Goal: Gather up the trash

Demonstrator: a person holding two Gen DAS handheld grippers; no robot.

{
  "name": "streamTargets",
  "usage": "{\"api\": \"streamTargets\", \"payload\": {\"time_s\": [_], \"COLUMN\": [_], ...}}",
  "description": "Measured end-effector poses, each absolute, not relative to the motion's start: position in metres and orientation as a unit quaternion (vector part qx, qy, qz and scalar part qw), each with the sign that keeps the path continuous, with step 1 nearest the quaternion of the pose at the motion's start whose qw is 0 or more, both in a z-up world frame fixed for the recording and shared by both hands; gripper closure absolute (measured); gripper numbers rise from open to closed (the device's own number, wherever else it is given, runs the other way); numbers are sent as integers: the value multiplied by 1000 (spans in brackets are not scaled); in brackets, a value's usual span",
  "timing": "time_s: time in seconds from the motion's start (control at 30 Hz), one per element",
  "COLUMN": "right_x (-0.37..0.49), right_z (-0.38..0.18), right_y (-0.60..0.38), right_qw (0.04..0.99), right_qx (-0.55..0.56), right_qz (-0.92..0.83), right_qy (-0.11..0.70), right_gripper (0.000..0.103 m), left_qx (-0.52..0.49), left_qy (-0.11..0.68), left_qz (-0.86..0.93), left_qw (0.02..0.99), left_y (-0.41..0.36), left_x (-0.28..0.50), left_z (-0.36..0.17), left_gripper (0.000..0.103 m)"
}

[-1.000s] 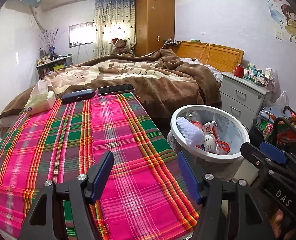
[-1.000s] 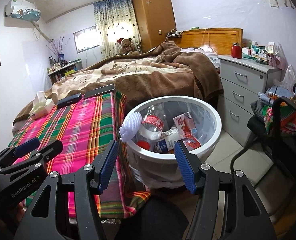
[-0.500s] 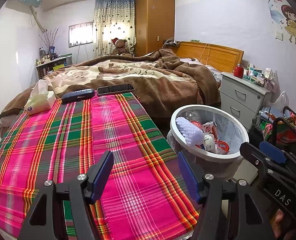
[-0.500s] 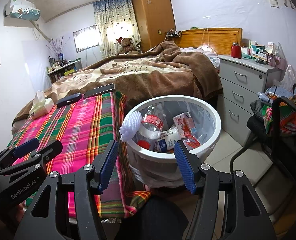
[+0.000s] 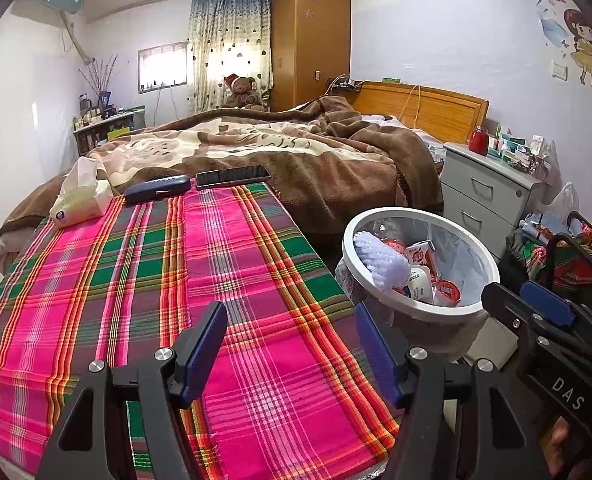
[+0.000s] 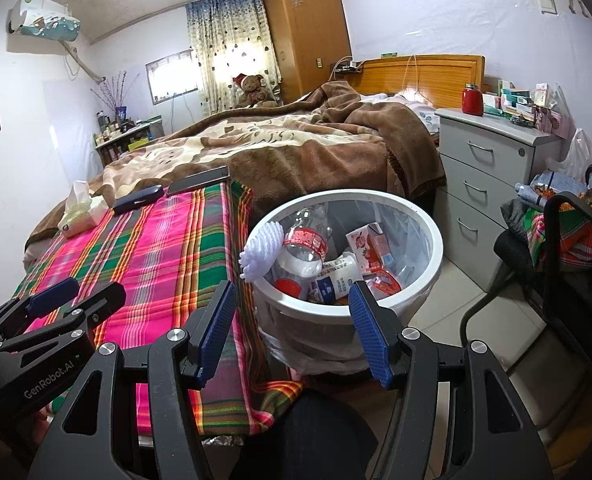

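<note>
Both grippers hung with jaws spread and nothing between them. The left gripper (image 5: 290,346) was over the plaid-covered bench (image 5: 144,280), the right gripper (image 6: 292,324) just short of the white bin (image 6: 431,248). Beyond the right jaws the bin already held a plastic bottle (image 6: 305,248), a white brush (image 6: 262,250), cartons and wrappers. Ahead of the left jaws only a tissue pack (image 5: 80,200), a dark case (image 5: 158,194) and a phone (image 5: 232,176) lay at the far edge, none obviously trash. Collecting looked finished, or nearly.

Bright window (image 5: 162,68) daylight, sharp focus, fisheye-warped edges
</note>
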State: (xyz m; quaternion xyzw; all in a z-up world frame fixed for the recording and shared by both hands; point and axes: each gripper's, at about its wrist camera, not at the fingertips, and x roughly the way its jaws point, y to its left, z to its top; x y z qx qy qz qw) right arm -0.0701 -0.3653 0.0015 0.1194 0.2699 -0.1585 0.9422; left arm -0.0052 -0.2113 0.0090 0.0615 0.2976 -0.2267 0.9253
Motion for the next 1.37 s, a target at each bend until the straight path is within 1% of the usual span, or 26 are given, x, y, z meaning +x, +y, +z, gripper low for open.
{"api": "streamTargets", "payload": {"time_s": [1.37], "right_x": [-70], "right_z": [-1], "right_y": [-361], "right_qw": [941], "right_qx": [120], "right_qz": [-160], "right_qy": [272], "right_gripper": [43], "left_qx": [57], "left_qy": [304], "left_qz": [-231], "left_qw": [922], "left_y": [-214], "left_x": [-8], "left_z": [5], "left_gripper": [37]}}
